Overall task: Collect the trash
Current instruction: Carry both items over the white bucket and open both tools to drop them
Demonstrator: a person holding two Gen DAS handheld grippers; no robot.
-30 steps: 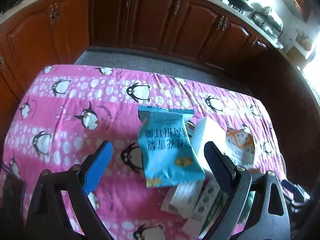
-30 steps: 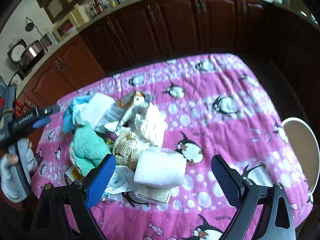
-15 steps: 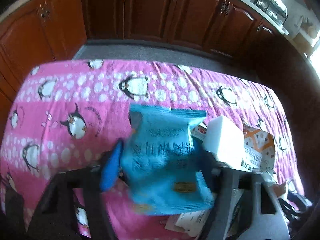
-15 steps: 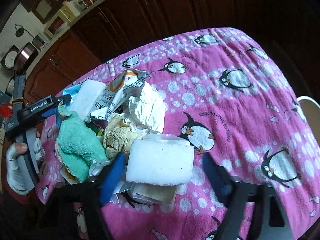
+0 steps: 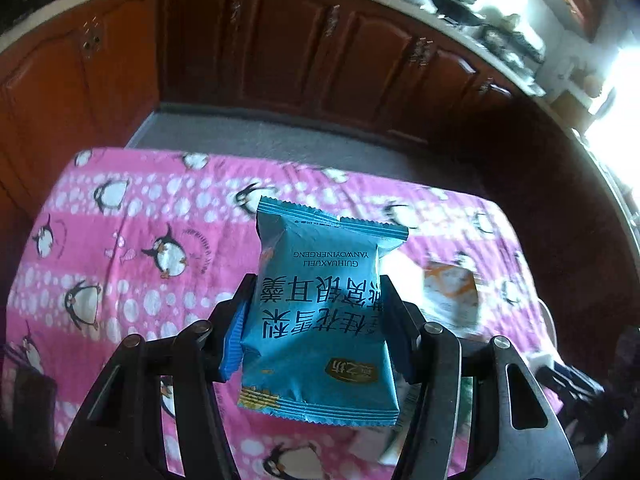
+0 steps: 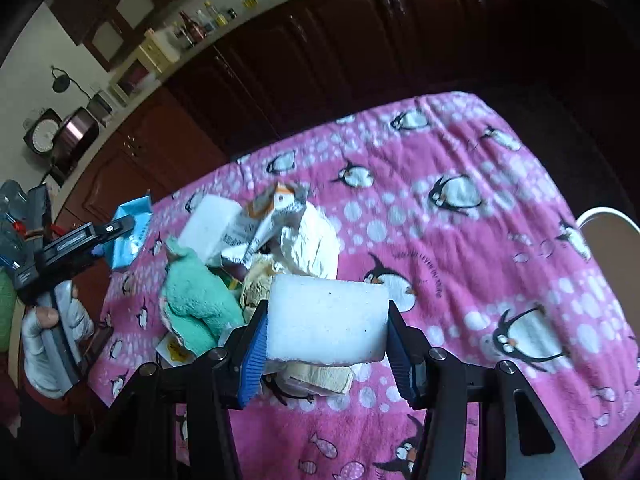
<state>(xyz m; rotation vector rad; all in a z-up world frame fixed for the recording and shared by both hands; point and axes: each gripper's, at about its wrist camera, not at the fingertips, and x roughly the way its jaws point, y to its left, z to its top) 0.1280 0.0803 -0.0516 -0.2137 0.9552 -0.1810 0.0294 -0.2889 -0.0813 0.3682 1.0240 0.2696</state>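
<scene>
A pink penguin-print tablecloth [image 5: 132,216] fronts dark wood cabinets [image 5: 280,44]. At frame centre, the left gripper [image 5: 316,320] pinches a blue snack packet [image 5: 320,320] (lifted off the cloth). The right gripper [image 6: 326,340] clamps a white foam block [image 6: 326,320] at lower centre, beside a green towel [image 6: 196,300].

A home kitchen: dark wooden cabinets [image 5: 288,48], a worktop [image 6: 168,64] with bottles [image 6: 192,28], a pan [image 5: 452,6].

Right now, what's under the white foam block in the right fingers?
Under the white foam block, gripped by the right gripper, lies a beige folded paper piece on the pink penguin cloth. The block hides the rest.
</scene>
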